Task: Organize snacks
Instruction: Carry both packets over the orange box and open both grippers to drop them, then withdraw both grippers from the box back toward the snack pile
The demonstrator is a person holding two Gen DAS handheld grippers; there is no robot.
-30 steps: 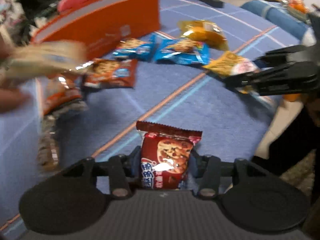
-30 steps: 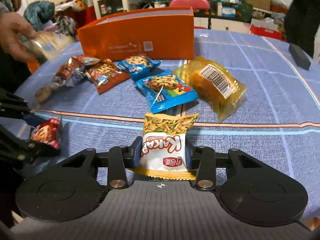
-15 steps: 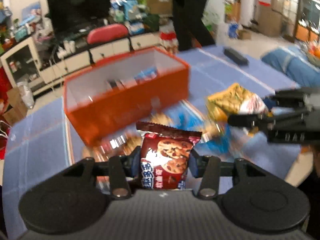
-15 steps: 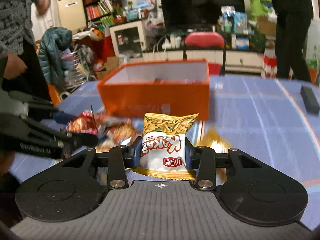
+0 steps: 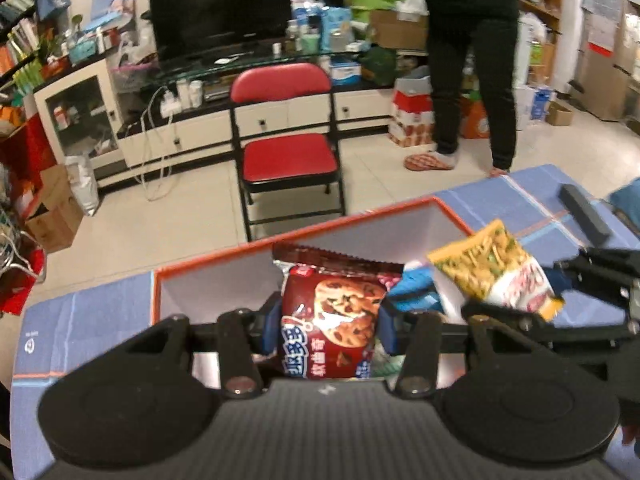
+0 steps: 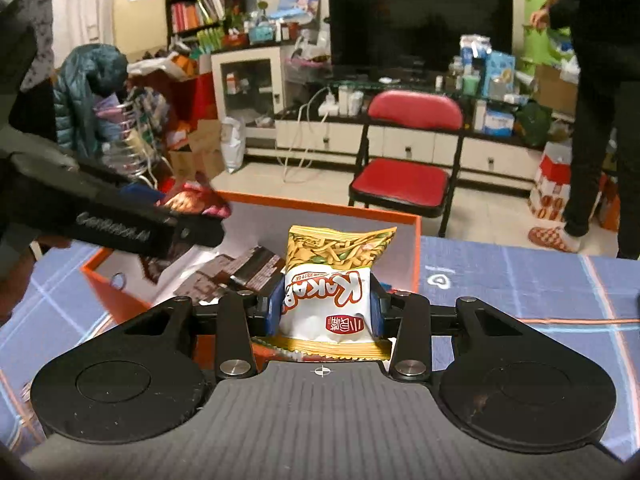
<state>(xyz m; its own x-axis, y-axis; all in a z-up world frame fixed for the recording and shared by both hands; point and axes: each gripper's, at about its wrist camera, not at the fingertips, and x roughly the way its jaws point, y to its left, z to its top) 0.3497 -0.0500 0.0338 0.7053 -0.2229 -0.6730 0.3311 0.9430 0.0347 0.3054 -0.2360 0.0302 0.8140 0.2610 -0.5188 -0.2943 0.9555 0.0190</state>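
While 2 grippers hover, blue tablecloth point(image 6: 500, 280) fronts, seemingly, a lounge.

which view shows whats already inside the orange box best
Right wrist: the orange box lies open, with dark brown packets visible inside. In the left wrist view the held cookie packet hides most of the interior.

Red chair point(image 5: 286, 120) is seen before TV point(image 5: 244, 4); person point(image 5: 472, 60) is seen standing beside it.

Blue-clothed table point(image 6: 520, 280) bears orange box point(image 6: 416, 240), black bar point(image 5: 584, 214).
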